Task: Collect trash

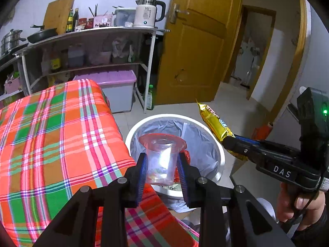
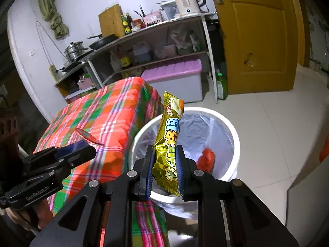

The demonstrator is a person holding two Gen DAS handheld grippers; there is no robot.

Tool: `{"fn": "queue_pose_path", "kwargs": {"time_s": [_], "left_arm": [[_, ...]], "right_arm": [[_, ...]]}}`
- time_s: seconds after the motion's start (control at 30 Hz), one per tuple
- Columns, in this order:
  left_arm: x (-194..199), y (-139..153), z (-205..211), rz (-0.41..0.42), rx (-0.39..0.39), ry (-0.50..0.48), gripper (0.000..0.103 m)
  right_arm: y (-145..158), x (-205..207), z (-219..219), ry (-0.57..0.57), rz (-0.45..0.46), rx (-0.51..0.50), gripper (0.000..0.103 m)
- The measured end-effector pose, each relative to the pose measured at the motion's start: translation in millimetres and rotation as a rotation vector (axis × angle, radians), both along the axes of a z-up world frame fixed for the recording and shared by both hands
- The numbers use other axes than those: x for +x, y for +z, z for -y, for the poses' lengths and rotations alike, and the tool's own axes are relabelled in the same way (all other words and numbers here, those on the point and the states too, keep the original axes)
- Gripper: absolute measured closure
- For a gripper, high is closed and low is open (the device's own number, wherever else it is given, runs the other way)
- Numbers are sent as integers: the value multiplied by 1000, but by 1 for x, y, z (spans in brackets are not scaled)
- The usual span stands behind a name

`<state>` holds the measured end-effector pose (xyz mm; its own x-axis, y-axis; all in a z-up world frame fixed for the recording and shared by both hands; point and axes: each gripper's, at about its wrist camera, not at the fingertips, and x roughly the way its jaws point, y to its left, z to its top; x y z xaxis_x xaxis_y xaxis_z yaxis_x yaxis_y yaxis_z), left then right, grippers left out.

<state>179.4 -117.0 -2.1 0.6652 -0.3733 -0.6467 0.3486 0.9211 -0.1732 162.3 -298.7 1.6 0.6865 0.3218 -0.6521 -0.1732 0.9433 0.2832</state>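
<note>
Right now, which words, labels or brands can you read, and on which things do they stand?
"DAS": right tongs, on the body.
"GenRobot.AI": left tongs, on the body.
Snack wrapper: big Chinese letters, which I cannot read.
Kettle label: too small.
Shelf bottles: too blurred.

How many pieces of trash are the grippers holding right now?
2. A clear plastic cup in the left gripper, and a gold snack wrapper in the right gripper, both near the white trash bin.
</note>
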Motion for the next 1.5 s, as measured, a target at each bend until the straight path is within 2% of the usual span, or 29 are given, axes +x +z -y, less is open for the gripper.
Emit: {"fn": "queue_pose_path", "kwargs": {"time_s": [0.67,0.77,0.87,0.93,1.17,1.5], "left_arm": [[49,-46,31,-126,20,-45,73],[55,-51,34,-146,23,-47,73],[59,-55,34,-163,19,-45,70],[61,-57,34,-171,14,-40,67],[57,-52,30,-154,8,-33,67],[37,-34,22,-109,-10,-21,67]], "right_arm": [[-53,36,14,-27,-142,-24,82],[-59,38,14,-26,-155,-31,81],[-63,40,17,-25,-160,-30,75],[-64,41,17,-22,-160,-29,71],[-61,38,16,-20,-148,-31,71],[-38,21,9,-12,-94,-39,70]]}}
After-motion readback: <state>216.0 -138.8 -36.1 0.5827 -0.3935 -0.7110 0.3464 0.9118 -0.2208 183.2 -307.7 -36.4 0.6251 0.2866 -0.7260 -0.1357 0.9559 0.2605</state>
